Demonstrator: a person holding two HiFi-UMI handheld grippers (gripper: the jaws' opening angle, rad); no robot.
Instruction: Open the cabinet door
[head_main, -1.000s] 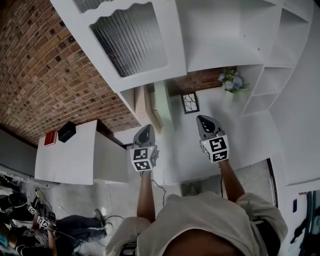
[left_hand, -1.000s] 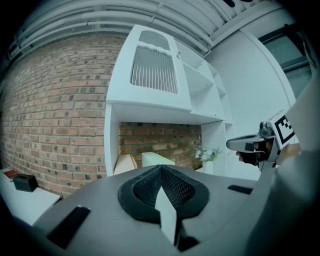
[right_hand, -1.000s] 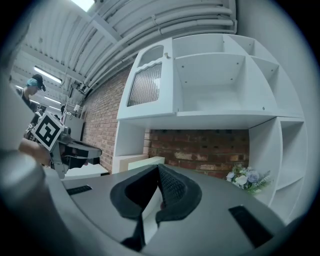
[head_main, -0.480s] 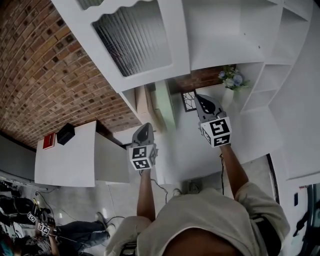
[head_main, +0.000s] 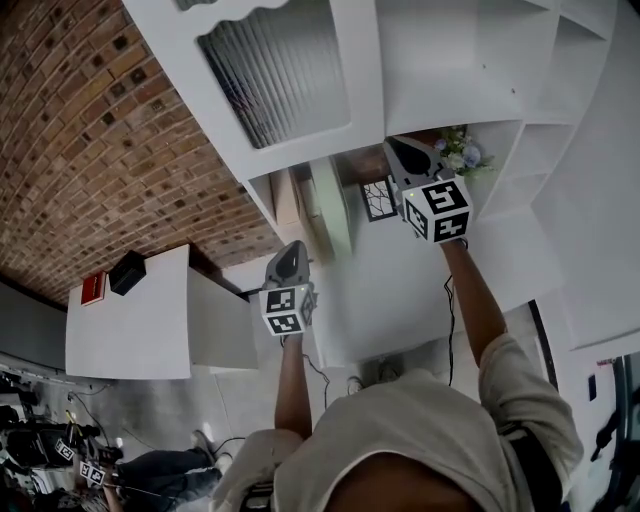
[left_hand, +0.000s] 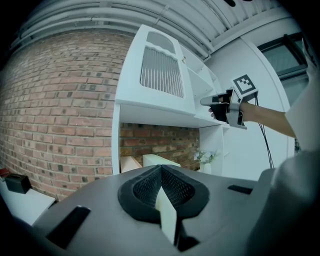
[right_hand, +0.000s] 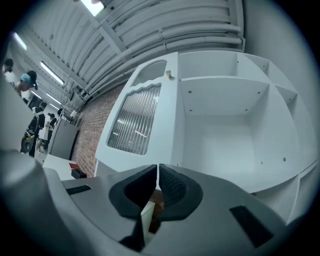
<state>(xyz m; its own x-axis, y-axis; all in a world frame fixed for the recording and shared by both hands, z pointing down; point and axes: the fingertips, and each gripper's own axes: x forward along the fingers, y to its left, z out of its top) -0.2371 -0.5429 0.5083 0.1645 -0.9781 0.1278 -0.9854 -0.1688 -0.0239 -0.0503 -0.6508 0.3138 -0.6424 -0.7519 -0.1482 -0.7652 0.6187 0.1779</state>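
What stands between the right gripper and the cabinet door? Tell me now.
Nothing. In the right gripper view, the right gripper, jaws shut, faces the cabinet door with only bare air between.

White cabinet door (head_main: 275, 80) with a ribbed glass panel, upright beside open shelves (head_main: 450, 70).

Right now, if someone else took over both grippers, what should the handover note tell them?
Grippers: left gripper has its jaws shut and empty, and is held low, well clear of the door. The right gripper also has its jaws shut and empty. It is held high, just right of the cabinet door and not touching it.
Things: the door has a ribbed glass panel and looks closed. Its small knob sits near the upper right corner.
Done: nothing on the door yet.
Left: open the jaws at the knob, grip it, and pull the door open.
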